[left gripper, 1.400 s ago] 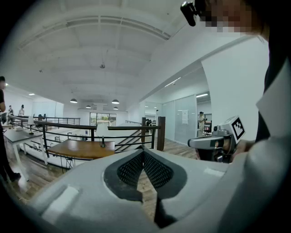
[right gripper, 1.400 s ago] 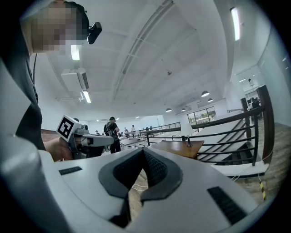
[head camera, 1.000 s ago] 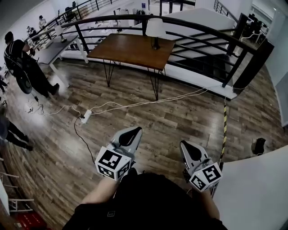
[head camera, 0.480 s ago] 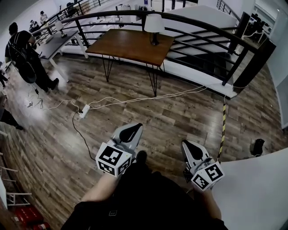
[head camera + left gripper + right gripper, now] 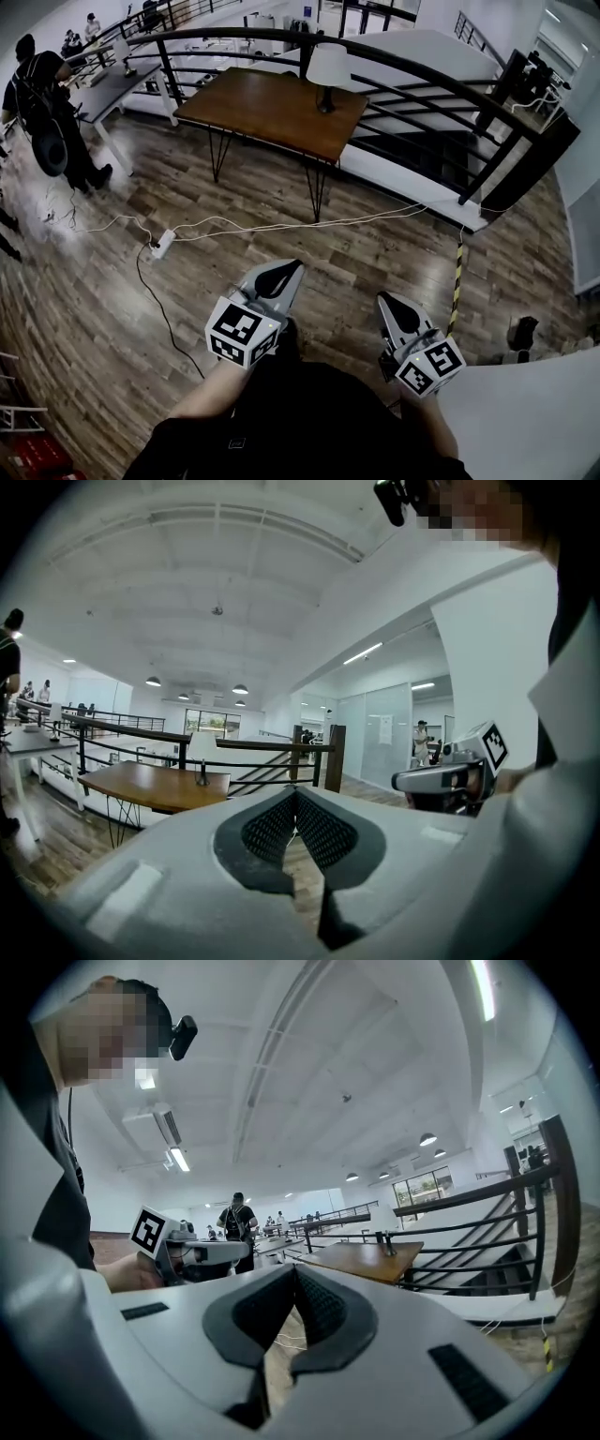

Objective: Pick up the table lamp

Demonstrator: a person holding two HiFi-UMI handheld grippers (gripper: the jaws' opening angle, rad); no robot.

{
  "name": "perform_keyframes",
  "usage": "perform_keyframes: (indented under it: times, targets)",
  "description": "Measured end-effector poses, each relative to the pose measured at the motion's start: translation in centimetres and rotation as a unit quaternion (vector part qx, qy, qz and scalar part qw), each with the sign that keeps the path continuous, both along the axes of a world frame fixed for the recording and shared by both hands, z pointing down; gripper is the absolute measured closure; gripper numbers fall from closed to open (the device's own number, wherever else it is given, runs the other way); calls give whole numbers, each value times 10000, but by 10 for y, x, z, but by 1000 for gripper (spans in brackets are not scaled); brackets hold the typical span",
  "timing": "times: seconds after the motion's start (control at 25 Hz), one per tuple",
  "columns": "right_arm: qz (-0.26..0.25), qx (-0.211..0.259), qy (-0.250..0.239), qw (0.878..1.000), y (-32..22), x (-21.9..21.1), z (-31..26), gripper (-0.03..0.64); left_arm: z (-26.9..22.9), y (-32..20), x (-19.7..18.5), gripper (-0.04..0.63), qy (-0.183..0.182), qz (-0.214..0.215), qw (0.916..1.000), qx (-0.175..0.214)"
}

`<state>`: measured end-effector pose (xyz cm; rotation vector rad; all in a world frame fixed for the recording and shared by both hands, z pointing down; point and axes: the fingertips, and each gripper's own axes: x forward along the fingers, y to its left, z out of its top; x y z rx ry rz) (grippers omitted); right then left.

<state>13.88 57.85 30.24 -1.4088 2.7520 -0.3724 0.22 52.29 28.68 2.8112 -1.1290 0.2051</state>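
Lamp (image 5: 326,71) stood upright on table (image 5: 253,108) at 12 o'clock, left gripper (image 5: 282,273) and right gripper (image 5: 388,307) clenched empty, at 6 o'clock.

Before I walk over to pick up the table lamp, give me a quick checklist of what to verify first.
1. Table lamp upright on the wooden table: ok.
2. Lamp within reach: not ok, it stands well across the floor.
3. Left gripper open for a grasp: not ok, shut and empty.
4. Right gripper open for a grasp: not ok, shut and empty.
5. Walking path free: not ok, a white cable and power strip lie across the floor.
6. Lamp's cord unplugged: cannot tell.
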Motion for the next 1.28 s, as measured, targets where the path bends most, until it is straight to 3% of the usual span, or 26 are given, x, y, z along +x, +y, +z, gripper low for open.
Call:
perform_keyframes:
  times: [0.32,0.68,1.04,1.28]
  targets:
    - [-20,108,163,9998,-109,-33,-14,603,-4,-111,-37,589,96,-39,9999,39]
    - [-164,55,122,9998,-196,-78,-12,603,-11,-189,-73,589,89,-5,9999,102]
    - [-210,-269,50,9994,-256,-76,14,603,1,-248,-79,589,-11,-83,9999,-88]
    - [-272,-335,3,9991,-324,-65,26,603,16,-307,-67,589,-61,-155,9995,-278]
